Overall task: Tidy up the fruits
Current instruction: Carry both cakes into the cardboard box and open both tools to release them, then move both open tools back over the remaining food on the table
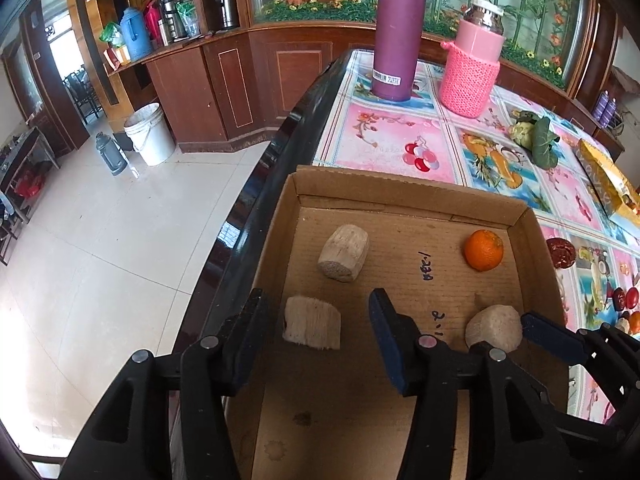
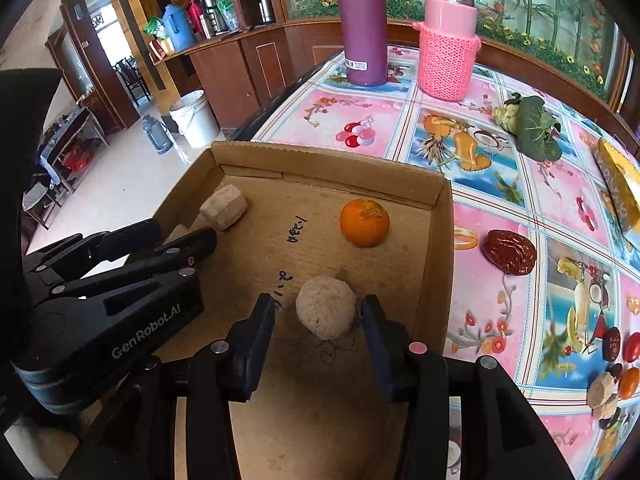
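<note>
A shallow cardboard box (image 1: 404, 188) (image 2: 332, 168) sits at the table's left edge. In it lie an orange (image 1: 483, 250) (image 2: 364, 222) at the far right and three pale beige chunks. My left gripper (image 1: 316, 328) is open around the near-left chunk (image 1: 312, 328), with the far-left chunk (image 1: 343, 254) (image 2: 224, 207) beyond. My right gripper (image 2: 318, 314) is open around the round chunk (image 2: 326, 307) (image 1: 494, 328), fingers close to its sides. A red date (image 2: 510, 252) (image 1: 561, 253) lies on the tablecloth right of the box.
A purple flask (image 1: 398, 32) (image 2: 362, 24) and a pink knit-sleeved bottle (image 1: 474, 64) (image 2: 450, 40) stand at the table's far end. A green leafy fruit (image 2: 530, 126) and a yellow box (image 2: 618, 188) lie at right. Small fruits (image 2: 616, 360) cluster near right. The floor drops off left.
</note>
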Motion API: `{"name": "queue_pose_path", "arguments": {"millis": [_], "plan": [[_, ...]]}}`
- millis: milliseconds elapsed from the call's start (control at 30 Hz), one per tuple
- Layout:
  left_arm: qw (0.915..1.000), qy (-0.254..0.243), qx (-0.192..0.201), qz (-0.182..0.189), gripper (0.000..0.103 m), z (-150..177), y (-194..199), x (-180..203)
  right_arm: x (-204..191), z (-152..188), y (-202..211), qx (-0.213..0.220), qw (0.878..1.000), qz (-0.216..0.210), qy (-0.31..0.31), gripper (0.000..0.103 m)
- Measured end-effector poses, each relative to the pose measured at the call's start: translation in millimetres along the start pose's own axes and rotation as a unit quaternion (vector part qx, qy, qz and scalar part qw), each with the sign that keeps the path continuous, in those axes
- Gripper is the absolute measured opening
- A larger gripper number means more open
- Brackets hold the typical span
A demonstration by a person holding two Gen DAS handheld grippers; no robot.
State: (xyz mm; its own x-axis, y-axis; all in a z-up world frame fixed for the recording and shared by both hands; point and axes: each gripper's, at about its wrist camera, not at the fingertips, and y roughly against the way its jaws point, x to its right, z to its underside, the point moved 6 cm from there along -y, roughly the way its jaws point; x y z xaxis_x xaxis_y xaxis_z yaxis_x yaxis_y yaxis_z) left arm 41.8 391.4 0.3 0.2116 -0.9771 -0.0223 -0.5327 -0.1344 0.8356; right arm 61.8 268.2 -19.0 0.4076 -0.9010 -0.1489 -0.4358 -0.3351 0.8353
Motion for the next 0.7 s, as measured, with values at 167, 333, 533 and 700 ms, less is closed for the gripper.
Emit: {"name": "queue_pose_path", "arguments": {"millis": [167,333,533,700], "plan": [[0.9996,0.005,0.025,-0.01,0.057,4,25,-4,-1,6,20,0.015,1.0,-0.014,0.0,0.053],[0.9979,-0.002,0.062,-0.02,0.058,13,60,0,2,17,47,0.037,0.999,-0.029,-0.007,0.056],[0.9949,-0.018,0.099,-0.015,0.06,32,97,26,16,35,80,0.065,0.997,-0.032,-0.016,0.061],[0.9912,-0.037,0.126,-0.012,0.06,48,122,56,35,55,100,0.079,0.996,-0.024,-0.025,0.062]]}}
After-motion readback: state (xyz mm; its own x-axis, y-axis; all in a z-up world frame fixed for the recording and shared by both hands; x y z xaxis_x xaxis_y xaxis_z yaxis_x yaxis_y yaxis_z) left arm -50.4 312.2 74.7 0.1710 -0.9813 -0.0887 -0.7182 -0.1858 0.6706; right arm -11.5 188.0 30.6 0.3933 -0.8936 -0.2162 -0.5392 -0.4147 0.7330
